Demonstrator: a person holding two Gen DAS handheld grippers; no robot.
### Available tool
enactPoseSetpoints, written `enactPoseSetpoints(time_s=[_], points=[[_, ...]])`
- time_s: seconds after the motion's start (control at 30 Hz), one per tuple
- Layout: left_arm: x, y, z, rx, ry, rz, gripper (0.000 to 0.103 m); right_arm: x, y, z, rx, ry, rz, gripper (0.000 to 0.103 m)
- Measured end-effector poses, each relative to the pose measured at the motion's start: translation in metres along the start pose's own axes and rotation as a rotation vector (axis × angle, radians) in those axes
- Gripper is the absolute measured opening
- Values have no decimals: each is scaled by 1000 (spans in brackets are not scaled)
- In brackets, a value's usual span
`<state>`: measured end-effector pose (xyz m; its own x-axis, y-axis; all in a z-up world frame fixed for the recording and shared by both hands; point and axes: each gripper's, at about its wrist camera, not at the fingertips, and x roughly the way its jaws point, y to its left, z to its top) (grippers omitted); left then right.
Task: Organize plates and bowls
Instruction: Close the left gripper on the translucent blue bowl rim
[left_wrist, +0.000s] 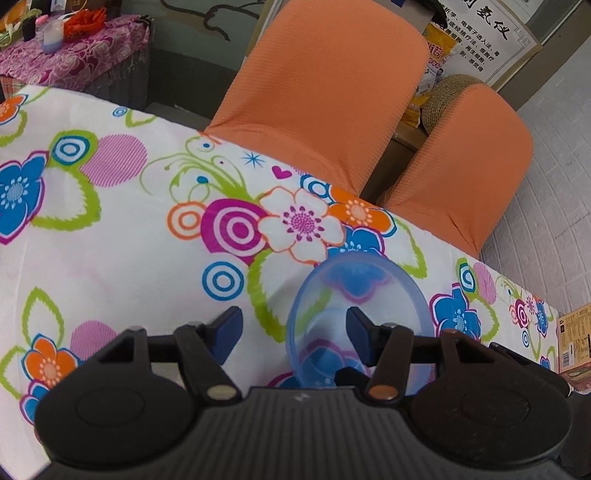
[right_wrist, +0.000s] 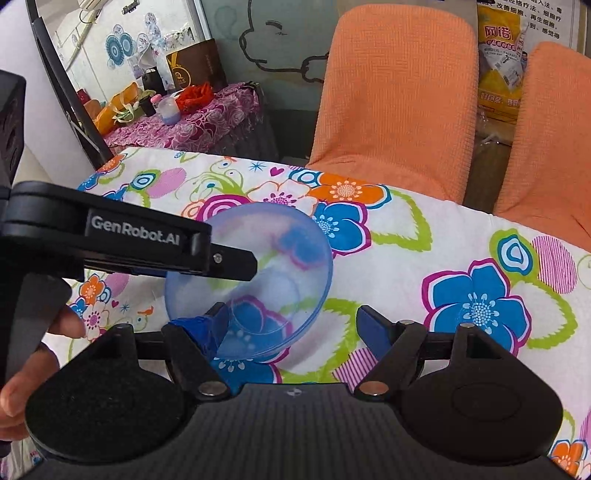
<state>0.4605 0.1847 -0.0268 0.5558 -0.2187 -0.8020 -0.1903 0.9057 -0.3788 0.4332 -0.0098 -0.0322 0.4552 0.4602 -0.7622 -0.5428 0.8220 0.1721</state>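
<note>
Table under white cloth (right_wrist: 424, 236) printed with blue, orange and magenta flowers, beneath the bowl.
Two orange fabric-covered chairs (left_wrist: 325, 96), beyond the bowl, at the table's far edge.
Left gripper (left_wrist: 293, 325), black with blue pads: jaws spread wide, nothing clamped; one finger inside the bowl, the other outside it and clear of its wall. Side plate lettered "GenRobot.AI" (right_wrist: 135, 230). Held level by a hand (right_wrist: 14, 395) wrapped round the grip.
Right gripper (right_wrist: 291, 325): jaws equally wide, holding nothing; left pad against the bowl's lower wall.
Translucent pale-blue plastic bowl (right_wrist: 258, 236), round, on the cloth, tipped on edge, mouth turned towards the left gripper.
</note>
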Motion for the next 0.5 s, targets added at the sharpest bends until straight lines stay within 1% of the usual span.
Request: enactPoseSetpoints(time_s=[0.1,0.23,0.27,0.3,0.33,0.37,0.4,0.5], points=[[1,-3,0,6,11,0,57,3,8,2,-23,16,28,63],[1,1,2,-14,40,-51,56,7,14,0,-52,46,51,63],[0,2,1,-15,42,-55,53,7,12,-1,-46,50,51,63],[0,3,2,-9,45,-53,46,6,9,-1,-40,44,46,63],[-1,4,2,-3,50,-56,33,5,6,-1,-30,39,32,63],[-1,6,3,-4,54,-59,28,4,3,-1,-18,35,18,63],[-1,7,3,-8,56,-57,25,4,0,-1,-7,32,11,63],[-2,5,0,-1,53,-48,25,2,-3,-3,4,30,22,63]])
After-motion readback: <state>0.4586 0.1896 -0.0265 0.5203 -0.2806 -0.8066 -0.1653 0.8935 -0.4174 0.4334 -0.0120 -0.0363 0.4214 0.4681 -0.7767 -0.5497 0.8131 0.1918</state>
